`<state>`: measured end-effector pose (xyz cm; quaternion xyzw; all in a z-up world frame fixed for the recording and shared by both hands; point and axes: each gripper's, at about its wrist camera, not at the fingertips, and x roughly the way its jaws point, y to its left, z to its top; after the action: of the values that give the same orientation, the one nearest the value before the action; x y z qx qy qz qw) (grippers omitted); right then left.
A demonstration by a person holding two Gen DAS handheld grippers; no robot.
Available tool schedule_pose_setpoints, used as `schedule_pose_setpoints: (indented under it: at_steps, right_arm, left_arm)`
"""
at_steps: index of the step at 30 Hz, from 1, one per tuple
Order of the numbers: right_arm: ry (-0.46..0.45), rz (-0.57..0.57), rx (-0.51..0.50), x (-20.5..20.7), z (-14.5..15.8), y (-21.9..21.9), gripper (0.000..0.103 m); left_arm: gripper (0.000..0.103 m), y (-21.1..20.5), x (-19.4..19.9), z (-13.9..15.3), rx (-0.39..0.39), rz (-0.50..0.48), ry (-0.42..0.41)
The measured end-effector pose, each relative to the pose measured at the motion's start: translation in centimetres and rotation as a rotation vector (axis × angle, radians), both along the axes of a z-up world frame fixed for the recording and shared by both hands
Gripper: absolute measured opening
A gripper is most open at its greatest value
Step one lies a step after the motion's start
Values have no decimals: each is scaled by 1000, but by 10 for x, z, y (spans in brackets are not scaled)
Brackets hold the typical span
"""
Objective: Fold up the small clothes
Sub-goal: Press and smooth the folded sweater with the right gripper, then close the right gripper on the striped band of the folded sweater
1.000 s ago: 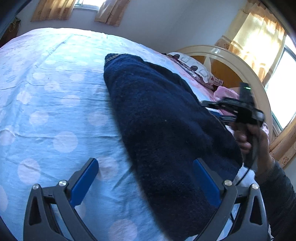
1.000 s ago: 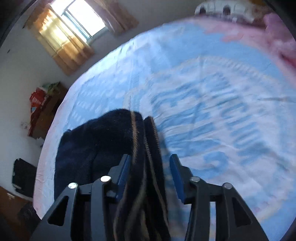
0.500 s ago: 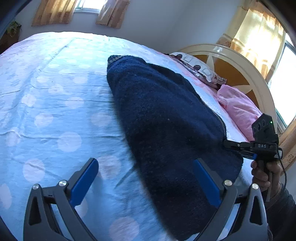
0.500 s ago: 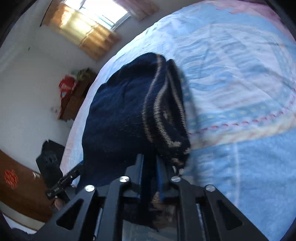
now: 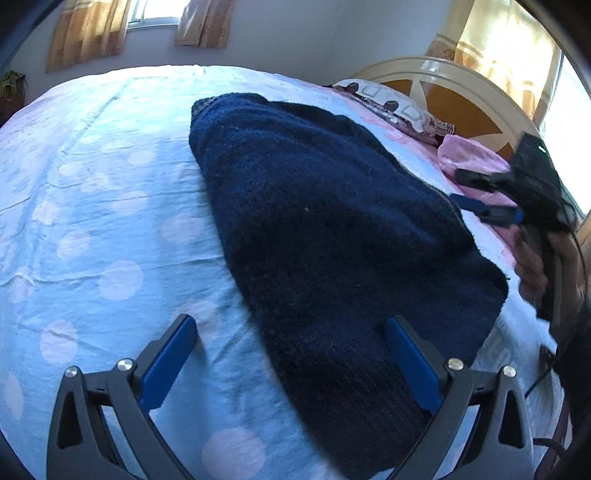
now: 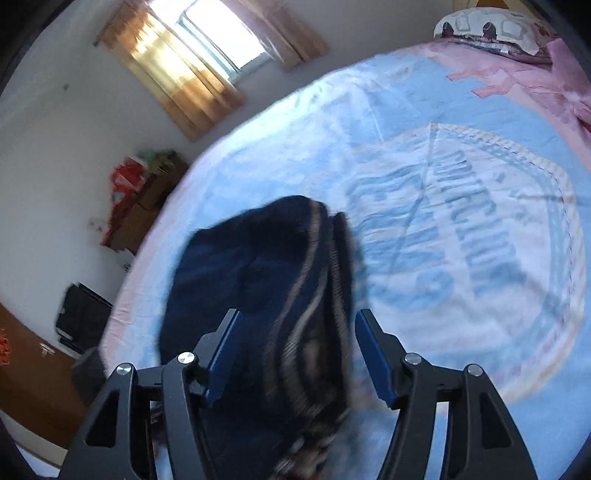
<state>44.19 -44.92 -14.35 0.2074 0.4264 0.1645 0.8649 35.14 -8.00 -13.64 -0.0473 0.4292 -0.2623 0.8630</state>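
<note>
One dark blue knitted sweater [image 5: 332, 229] lies on one bed [image 5: 92, 206], which has one curved headboard [image 5: 476, 99]. Two pillows sit at the head of the bed: one patterned [image 5: 391, 107] and one pink [image 5: 472, 158]. Two grippers show: the left gripper [image 5: 291, 354], near the camera, and the right gripper [image 5: 480, 195], off to the side, each with two blue-padded fingers. One hand [image 5: 535, 266] holds the right gripper. Two windows are visible, each with curtains [image 5: 85, 33] on both sides.
</note>
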Motion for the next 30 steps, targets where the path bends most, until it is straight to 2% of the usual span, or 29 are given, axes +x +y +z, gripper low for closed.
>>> schedule_pose_setpoints:
  at_steps: [2, 4, 8, 24, 27, 28, 30]
  right_arm:
    - [38, 6, -35, 20, -12, 0, 66]
    - [60, 18, -28, 34, -21, -4, 67]
    - [88, 23, 52, 52, -35, -12, 71]
    - [56, 117, 197, 86, -49, 7, 71]
    - [72, 117, 238, 93, -53, 1, 65]
    - [81, 108, 229, 96, -55, 0, 59]
    - [97, 89, 246, 101, -56, -2, 59]
  left_arm:
    - [103, -3, -1, 0, 14, 1, -3]
    - [103, -4, -1, 0, 20, 1, -3]
    - [103, -4, 1, -1, 27, 1, -1]
    - [103, -20, 8, -3, 50, 4, 1]
    - [103, -19, 9, -4, 48, 3, 4]
    - [103, -19, 10, -4, 48, 2, 4]
    - [103, -19, 11, -4, 47, 2, 6]
